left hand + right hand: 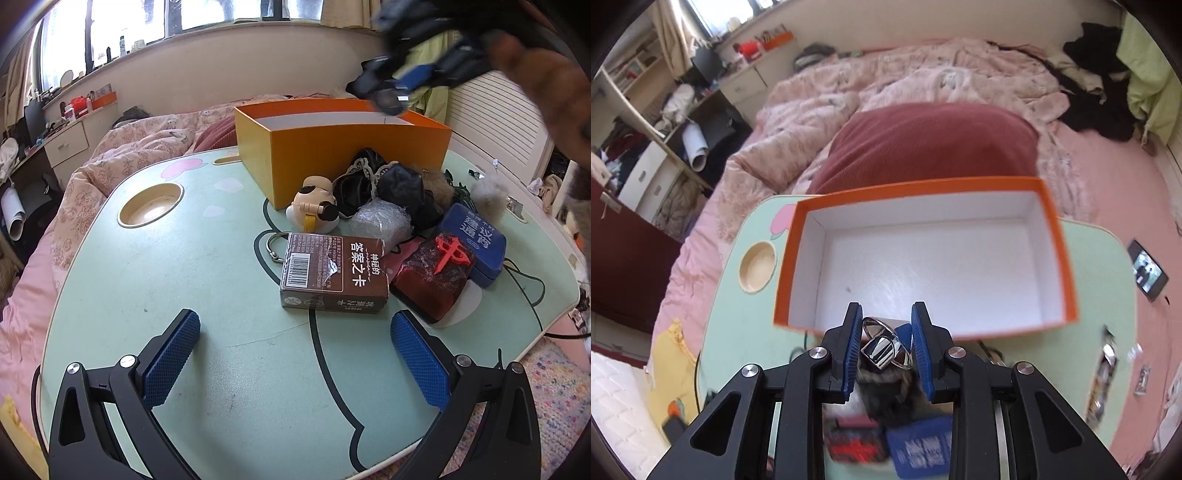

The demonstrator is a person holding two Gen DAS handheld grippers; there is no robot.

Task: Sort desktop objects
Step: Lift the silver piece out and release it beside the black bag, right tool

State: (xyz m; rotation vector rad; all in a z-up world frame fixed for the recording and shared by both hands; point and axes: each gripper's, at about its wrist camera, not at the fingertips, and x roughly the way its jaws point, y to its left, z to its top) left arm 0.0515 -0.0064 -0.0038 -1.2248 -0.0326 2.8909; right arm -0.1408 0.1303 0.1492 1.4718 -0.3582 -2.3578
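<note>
An orange box (310, 155) with a white inside stands at the back of the mint-green table (207, 258); in the right wrist view its inside (923, 266) holds nothing. My right gripper (885, 343) is shut on a shiny silver metal piece (884, 349) just before the box's near rim; it shows blurred high in the left wrist view (388, 96). My left gripper (295, 354) is open and empty, low over the table, in front of a brown card box (332, 275). Beside that lie a dark red block with a red character (432, 280) and a blue tin (474, 243).
A small figurine (314, 210), a metal binder ring (275, 243), black cloth (373, 184), a crinkled plastic bundle (380, 221) and fur pompoms (487, 192) crowd in front of the box. A round cup recess (149, 205) sits at the table's left. Bed and pink quilt (886, 85) surround the table.
</note>
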